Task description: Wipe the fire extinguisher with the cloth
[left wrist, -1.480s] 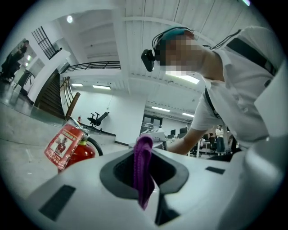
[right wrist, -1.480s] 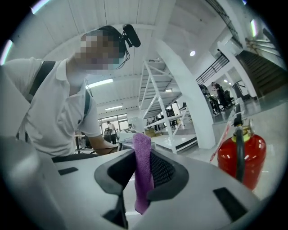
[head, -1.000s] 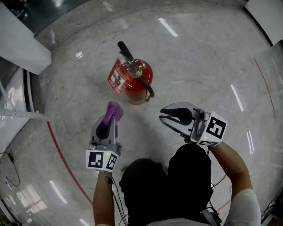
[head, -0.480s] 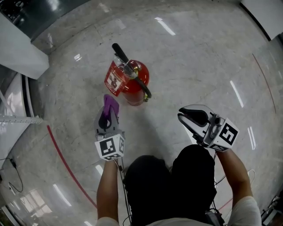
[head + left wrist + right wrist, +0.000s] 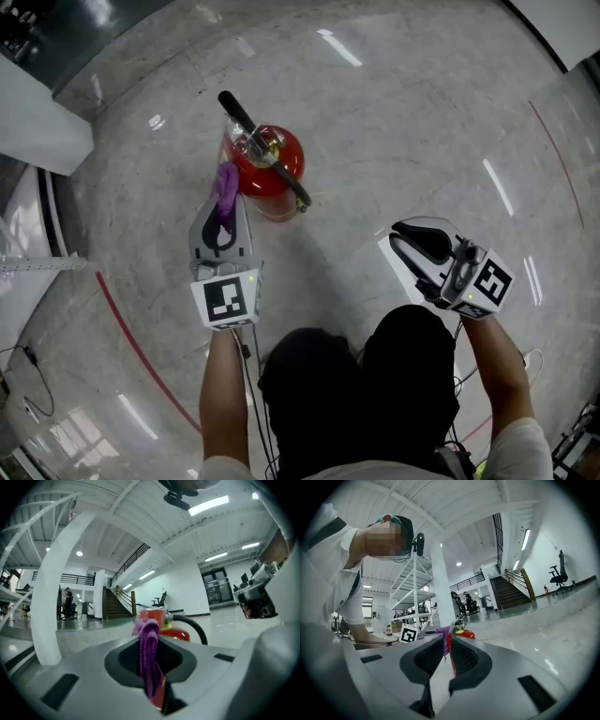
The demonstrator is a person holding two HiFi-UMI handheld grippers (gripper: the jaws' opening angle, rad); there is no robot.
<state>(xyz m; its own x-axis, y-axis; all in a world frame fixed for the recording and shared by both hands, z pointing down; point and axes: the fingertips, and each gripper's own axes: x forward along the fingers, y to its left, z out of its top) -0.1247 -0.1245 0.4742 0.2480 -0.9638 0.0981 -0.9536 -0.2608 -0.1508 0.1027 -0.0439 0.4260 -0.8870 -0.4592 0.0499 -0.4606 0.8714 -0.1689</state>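
Note:
A red fire extinguisher (image 5: 267,161) with a black handle and hose stands upright on the pale stone floor, and it also shows ahead in the left gripper view as the extinguisher (image 5: 180,632). My left gripper (image 5: 223,201) is shut on a purple cloth (image 5: 225,184), and the cloth's free end lies against the extinguisher's left side near the top. In the left gripper view the cloth (image 5: 149,656) hangs pinched between the jaws. My right gripper (image 5: 401,236) is held off to the right, well apart from the extinguisher, jaws shut with nothing in them. The right gripper (image 5: 449,641) points toward the extinguisher (image 5: 461,633).
A white block (image 5: 37,117) and a white rack (image 5: 33,253) stand along the left side. A red line (image 5: 131,333) curves across the floor at lower left, another red line (image 5: 553,159) at the right. The person's dark legs (image 5: 375,394) fill the bottom.
My left gripper has moved forward with the cloth until the cloth meets the extinguisher's left side. The right gripper has drifted to the right, away from the extinguisher.

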